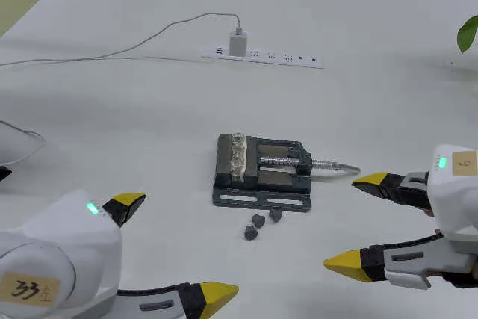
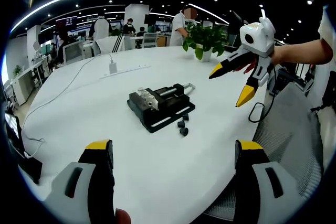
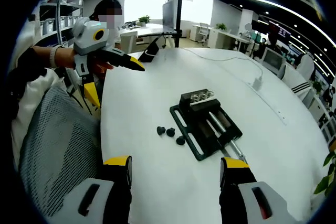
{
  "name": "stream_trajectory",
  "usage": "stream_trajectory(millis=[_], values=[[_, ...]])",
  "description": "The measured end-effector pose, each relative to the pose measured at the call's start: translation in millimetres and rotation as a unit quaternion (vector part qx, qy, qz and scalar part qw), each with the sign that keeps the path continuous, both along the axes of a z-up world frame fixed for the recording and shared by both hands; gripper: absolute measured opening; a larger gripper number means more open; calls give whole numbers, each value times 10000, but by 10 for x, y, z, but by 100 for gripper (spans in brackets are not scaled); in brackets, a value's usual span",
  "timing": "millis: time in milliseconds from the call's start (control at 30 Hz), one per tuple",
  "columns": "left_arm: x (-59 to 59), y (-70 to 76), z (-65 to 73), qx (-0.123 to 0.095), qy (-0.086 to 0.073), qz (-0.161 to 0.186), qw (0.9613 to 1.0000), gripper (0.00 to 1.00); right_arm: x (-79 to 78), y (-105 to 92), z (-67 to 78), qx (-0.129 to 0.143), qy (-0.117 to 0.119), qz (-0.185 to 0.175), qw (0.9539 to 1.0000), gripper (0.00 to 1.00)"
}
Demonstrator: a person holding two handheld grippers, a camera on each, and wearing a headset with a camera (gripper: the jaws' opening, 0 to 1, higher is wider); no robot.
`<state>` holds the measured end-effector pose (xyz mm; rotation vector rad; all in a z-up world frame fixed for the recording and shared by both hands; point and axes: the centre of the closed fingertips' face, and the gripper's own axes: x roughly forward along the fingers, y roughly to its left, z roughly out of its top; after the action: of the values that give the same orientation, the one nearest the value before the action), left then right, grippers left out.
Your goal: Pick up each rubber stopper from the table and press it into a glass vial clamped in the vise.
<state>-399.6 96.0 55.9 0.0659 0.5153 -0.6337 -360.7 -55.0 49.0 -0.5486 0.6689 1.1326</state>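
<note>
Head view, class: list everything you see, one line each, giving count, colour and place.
Table: one, white, under everything.
Vise: one, black, table centre.
Glass vials: short row, clear, clamped in the vise; count unclear.
Rubber stoppers: three, dark grey, on the table beside the vise.
Power strip: one, white, far side.
Charger: one, white, plugged into the power strip, cable trailing left.
Leaf: one, green, right edge.
Left tool: one, white with yellow tips, open, lower left.
Right tool: one, same colours, open, lower right.

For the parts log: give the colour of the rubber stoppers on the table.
The rubber stoppers are dark grey; head view shows them best.
</note>
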Motion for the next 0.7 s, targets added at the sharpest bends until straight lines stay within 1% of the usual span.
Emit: stream_trajectory(millis=[200, 333, 700], values=[[18, -21, 6, -13, -19, -16, 10000, 95, 20, 141, -40, -59, 68, 289, 9995, 60], [35, -30, 0, 0, -15, -35, 10000, 95, 49, 225, -63, -69, 113, 397, 9991, 57], [51, -65, -5, -6, -14, -70, 10000, 94, 26, 408, -147, -144, 249, 755, 9967, 46]])
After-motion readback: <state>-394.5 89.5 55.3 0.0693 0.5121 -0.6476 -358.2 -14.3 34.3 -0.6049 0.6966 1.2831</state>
